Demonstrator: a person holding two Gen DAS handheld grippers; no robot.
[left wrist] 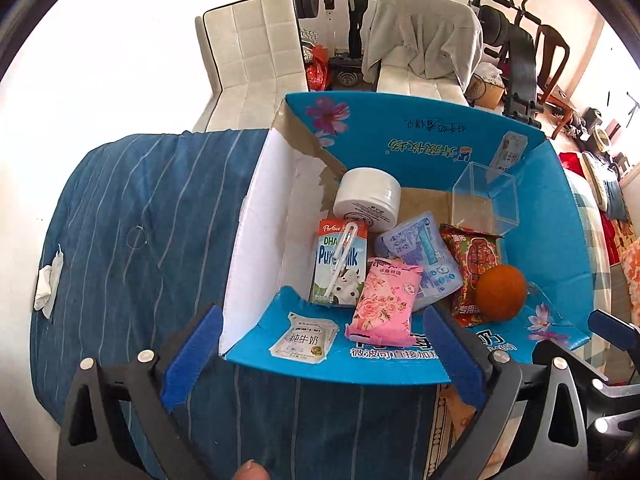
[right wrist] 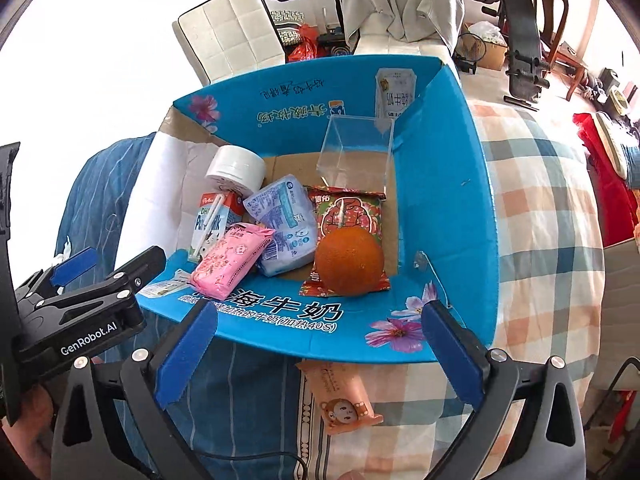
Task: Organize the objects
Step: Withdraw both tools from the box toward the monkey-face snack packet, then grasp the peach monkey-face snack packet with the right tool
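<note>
Left gripper (left wrist: 322,354): jaws spread wide, nothing between the blue pads, poised over the near flap of the blue carton (left wrist: 560,216). Right gripper (right wrist: 320,354): jaws likewise wide and empty, held before the same flap; its own view also catches the left gripper from the side at the left edge.

Beneath the right gripper, a peach packet with a monkey face (right wrist: 344,404) lies on the bedding outside the carton; its upper end is tucked under the carton's flap.

Inside the carton: a pink floral tissue pack (left wrist: 382,300) overhangs the near flap. Beside it stands a milk carton (left wrist: 340,268) with its straw attached, base cut off by the flap. A pale blue pouch (left wrist: 424,256) is partly covered by the pink pack. An orange (right wrist: 349,261) rests on a red snack packet (right wrist: 348,208), hiding much of its lower print. A white jar (left wrist: 368,198) lies tipped against the left rear corner. A clear plastic box (right wrist: 356,152) stands at the rear right; its edges are faint.

A crumpled tissue (left wrist: 49,284) lies on the blue striped cover (left wrist: 140,208), well apart from the carton.
</note>
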